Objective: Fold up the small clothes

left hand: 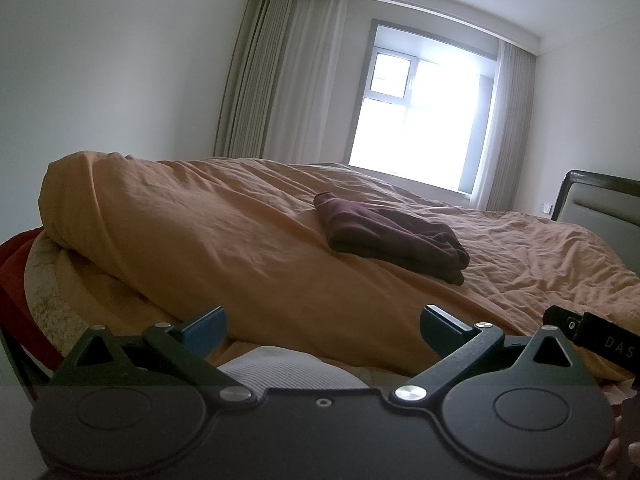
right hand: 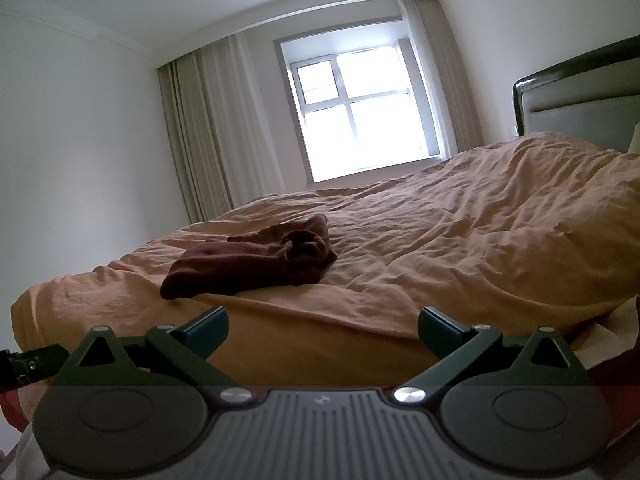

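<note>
A dark maroon garment (left hand: 390, 236) lies folded in a small stack on the orange duvet (left hand: 208, 240), well beyond my left gripper (left hand: 322, 326). That gripper is open, its blue-padded fingers spread wide with nothing between them. In the right wrist view the same maroon garment (right hand: 256, 264) shows a bunched, rumpled end toward the window. My right gripper (right hand: 322, 326) hangs open too, low at the near edge of the duvet (right hand: 460, 248), short of the garment and holding nothing.
A padded headboard (right hand: 580, 96) stands at the right. Curtains (left hand: 276, 80) flank a bright window (left hand: 416, 120) behind the bed. Red fabric (left hand: 18, 280) shows at the far left and ribbed white cloth (left hand: 288, 372) sits below my left gripper. Part of the other gripper (left hand: 592, 340) enters at right.
</note>
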{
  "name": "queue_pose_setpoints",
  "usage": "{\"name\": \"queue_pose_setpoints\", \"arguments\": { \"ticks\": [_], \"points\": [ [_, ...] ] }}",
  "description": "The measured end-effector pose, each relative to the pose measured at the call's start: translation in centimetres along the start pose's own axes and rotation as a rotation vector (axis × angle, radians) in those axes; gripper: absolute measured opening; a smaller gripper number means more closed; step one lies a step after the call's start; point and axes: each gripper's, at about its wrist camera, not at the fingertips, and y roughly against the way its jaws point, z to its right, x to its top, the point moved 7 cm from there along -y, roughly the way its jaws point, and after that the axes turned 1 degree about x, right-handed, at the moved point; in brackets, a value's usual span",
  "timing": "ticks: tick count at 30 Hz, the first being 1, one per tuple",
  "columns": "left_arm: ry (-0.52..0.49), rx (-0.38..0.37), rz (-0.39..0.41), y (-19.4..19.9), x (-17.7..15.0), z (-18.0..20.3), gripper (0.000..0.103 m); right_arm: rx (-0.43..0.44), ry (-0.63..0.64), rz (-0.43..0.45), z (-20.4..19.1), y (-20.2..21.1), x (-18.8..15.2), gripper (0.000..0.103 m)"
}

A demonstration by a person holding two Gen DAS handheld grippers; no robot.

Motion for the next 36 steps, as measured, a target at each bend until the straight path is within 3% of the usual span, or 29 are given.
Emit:
{"name": "queue_pose_setpoints", "arguments": {
  "ticks": [13,26,36],
  "points": [
    [0.006,-0.004,0.001,0.3,-0.1,0.2,0.102,-0.003,-0.005,-0.003,0.0,0.0,-0.1,0.103],
    [0.049,0.077,-0.019,0.6,0.2,0.0,0.102,-0.002,-0.009,-0.006,0.0,-0.1,-0.2,0.103],
    [0.076,0.083,-0.044,0.1,0.2,-0.7,0.102,-0.004,-0.024,-0.014,0.1,-0.2,-0.3,0.103]
  ]
}}
